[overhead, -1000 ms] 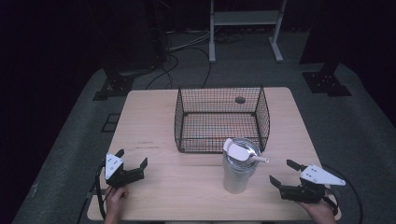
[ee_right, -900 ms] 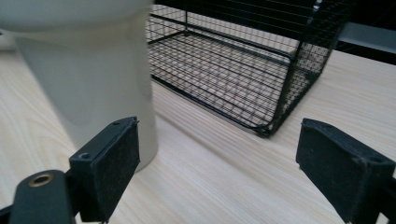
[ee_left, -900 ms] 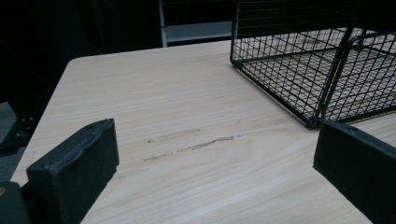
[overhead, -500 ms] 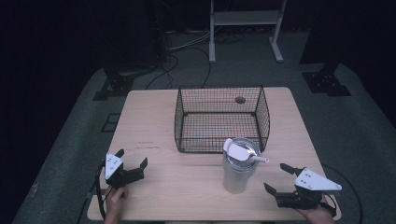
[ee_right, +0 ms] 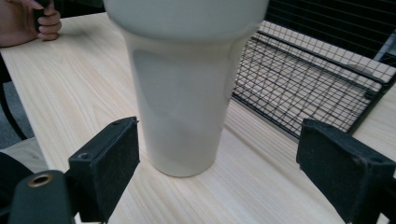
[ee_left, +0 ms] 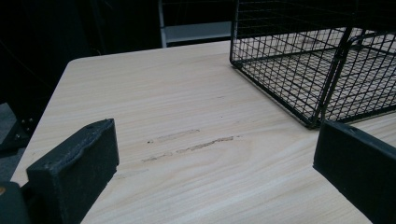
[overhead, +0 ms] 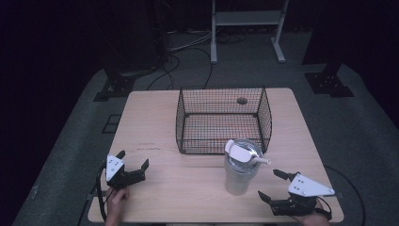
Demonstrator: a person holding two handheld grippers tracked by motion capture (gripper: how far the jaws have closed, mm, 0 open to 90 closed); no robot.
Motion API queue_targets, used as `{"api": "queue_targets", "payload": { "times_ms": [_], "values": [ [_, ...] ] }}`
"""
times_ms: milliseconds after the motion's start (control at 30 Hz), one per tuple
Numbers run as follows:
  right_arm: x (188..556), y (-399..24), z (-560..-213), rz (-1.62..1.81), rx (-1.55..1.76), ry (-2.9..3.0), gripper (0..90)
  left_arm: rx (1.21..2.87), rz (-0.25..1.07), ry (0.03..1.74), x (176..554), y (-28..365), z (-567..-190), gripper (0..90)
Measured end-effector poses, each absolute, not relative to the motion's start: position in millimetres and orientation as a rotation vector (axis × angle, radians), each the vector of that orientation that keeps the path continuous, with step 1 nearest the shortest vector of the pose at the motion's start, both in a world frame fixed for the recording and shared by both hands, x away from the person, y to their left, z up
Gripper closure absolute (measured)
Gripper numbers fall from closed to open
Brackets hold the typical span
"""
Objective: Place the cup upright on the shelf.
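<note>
A pale tumbler (overhead: 239,169) with a clear lid and a straw stands upright on the wooden table (overhead: 188,188), just in front of a black wire basket (overhead: 221,120). My right gripper (overhead: 272,184) rests at the table's front right, open, jaws turned toward the tumbler (ee_right: 182,88), which stands a short way beyond them. My left gripper (overhead: 132,159) lies at the front left, open, with nothing between its jaws. In the left gripper view the basket's (ee_left: 308,60) near corner lies ahead to the right.
The basket is empty and takes up the table's middle back. A small dark hole (overhead: 242,100) marks the tabletop behind it. A white metal stand (overhead: 247,28) and cables (overhead: 188,52) lie on the dark floor beyond the table. A hand (ee_right: 32,21) shows far left in the right gripper view.
My right gripper has shifted a little left and toward the front edge, turning its jaws toward the tumbler. The left gripper, tumbler and basket have stayed put.
</note>
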State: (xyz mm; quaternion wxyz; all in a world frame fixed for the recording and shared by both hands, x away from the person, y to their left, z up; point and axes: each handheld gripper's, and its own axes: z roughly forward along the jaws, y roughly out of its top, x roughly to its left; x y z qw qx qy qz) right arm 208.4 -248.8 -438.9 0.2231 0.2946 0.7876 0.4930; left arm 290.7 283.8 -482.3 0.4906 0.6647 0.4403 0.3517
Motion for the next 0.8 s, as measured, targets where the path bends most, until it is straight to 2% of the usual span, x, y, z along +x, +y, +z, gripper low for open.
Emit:
{"api": "queue_targets", "payload": {
  "times_ms": [800],
  "values": [
    [218,-216,-444,1.408,0.777,2.217,10.0,1.615,0.852,1.067,291,284,-482,0.0]
  ]
}}
